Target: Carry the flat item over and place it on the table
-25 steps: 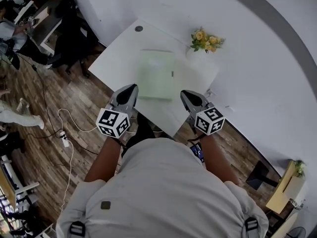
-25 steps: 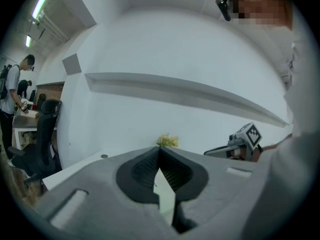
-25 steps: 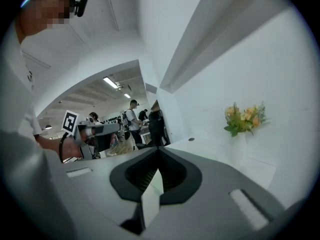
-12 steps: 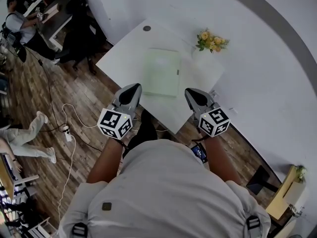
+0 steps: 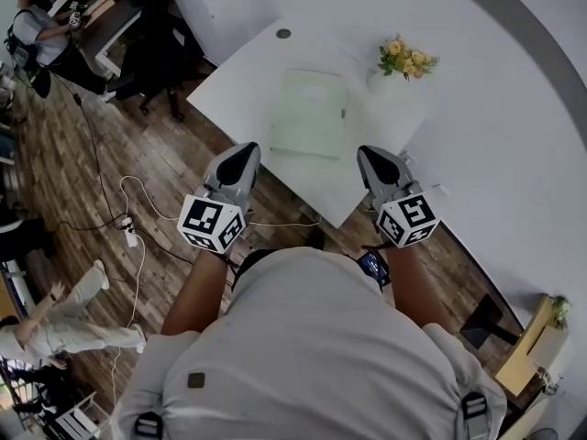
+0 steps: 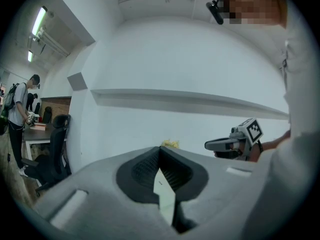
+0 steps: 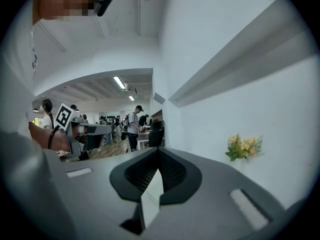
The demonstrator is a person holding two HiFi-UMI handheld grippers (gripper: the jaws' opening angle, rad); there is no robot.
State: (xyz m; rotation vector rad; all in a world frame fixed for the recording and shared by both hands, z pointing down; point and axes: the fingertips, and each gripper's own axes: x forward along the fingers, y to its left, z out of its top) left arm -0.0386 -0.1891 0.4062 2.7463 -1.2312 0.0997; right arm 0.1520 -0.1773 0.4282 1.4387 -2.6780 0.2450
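Open-plan office

Desks [image 5: 103,24] and black swivel chairs [image 5: 151,58] are ranged over a wood-plank floor [image 5: 83,172]; ceiling strip lights [image 6: 39,21] are lit, and a person [image 6: 20,119] is seen standing at a desk.

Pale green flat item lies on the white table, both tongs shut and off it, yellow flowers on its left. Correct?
No: the head view shows the yellow flowers on the right of the pale green flat item, not its left. The item does lie on the white table, with the left tongs and right tongs shut and off it.
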